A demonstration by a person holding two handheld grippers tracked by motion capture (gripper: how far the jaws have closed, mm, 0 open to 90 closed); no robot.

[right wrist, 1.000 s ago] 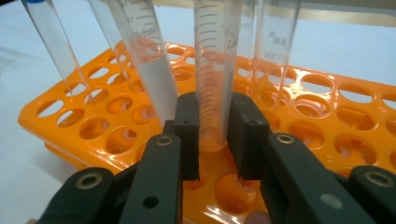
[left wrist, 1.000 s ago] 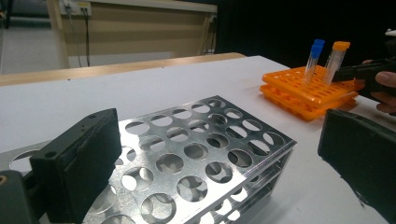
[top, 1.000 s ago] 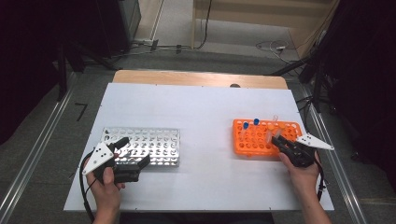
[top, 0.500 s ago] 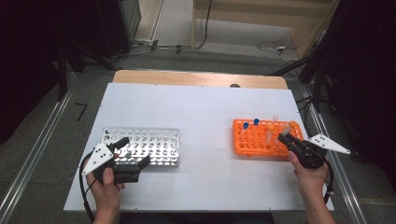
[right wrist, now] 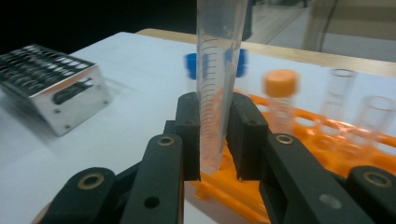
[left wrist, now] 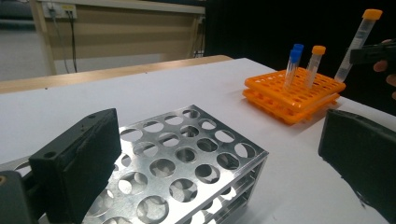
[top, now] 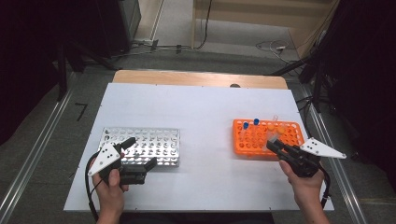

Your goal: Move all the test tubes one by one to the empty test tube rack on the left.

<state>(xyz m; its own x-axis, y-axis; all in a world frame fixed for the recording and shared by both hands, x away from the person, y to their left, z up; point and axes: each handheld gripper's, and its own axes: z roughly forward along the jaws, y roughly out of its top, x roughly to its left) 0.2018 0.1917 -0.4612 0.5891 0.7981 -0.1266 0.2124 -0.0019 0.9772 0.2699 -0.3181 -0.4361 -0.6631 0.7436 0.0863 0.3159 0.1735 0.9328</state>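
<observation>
Clear graduated plastic tube [right wrist: 218,70] in black right gripper [right wrist: 217,140]

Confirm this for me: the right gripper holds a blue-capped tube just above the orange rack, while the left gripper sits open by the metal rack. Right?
Not quite: the tube held in the right gripper has an orange cap, not blue, as the left gripper view shows. The rest stands: it is just above the orange rack, and the left gripper sits open by the metal rack.
</observation>
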